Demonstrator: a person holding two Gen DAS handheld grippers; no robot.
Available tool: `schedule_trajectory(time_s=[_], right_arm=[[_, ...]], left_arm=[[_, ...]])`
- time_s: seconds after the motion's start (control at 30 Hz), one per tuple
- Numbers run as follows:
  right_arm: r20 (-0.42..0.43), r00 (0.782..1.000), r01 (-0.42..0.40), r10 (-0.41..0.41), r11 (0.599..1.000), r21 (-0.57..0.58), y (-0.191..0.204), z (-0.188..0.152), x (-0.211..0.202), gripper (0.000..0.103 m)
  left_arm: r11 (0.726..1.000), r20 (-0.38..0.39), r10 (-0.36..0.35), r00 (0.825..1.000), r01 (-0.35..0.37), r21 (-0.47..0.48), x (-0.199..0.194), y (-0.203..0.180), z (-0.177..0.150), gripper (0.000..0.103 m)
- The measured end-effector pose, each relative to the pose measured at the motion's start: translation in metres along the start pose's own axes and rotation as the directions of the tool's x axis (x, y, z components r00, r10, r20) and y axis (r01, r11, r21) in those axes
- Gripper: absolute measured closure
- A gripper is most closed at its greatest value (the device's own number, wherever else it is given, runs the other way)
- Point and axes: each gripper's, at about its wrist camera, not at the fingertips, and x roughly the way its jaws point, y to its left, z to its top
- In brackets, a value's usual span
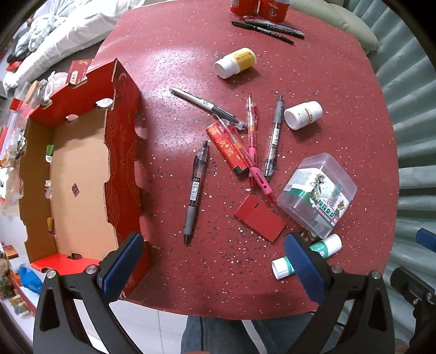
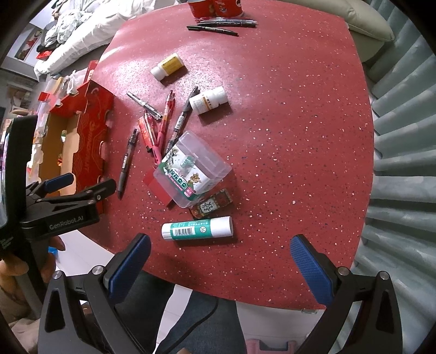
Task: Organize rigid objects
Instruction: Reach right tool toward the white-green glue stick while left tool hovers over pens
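An open red cardboard box [image 1: 122, 163] with an empty brown floor stands at the table's left; it also shows in the right wrist view [image 2: 90, 141]. Scattered on the red table [image 1: 313, 70] lie several pens [image 1: 194, 188], a red lighter [image 1: 227, 148], a red card [image 1: 260, 217], two white pill bottles [image 1: 235, 62] [image 1: 302, 114], a clear plastic tub [image 1: 318, 193], a green-white glue stick [image 2: 197, 227] and a small mahjong-print box [image 2: 211, 204]. My left gripper [image 1: 215, 261] is open and empty near the front edge. My right gripper [image 2: 219, 261] is open and empty just before the glue stick.
Red cans [image 1: 259, 8] and several black markers [image 1: 268, 27] sit at the table's far edge. A bed with white bedding [image 1: 68, 32] lies beyond the box. A ribbed grey curtain [image 2: 403, 163] hangs on the right. The person's legs [image 1: 218, 335] are below the front edge.
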Motion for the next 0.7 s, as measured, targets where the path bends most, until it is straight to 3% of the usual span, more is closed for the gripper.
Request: schedule_trajectory(time_s=[0.7], right_arm=[[-0.026, 1.0, 0.015, -0.014, 1.0, 0.018, 0.01, 0.005, 0.008, 0.0]], left_arm=[[1.0, -0.028, -0.008, 1.0, 0.009, 0.028, 0.013, 0.006, 0.008, 0.0]])
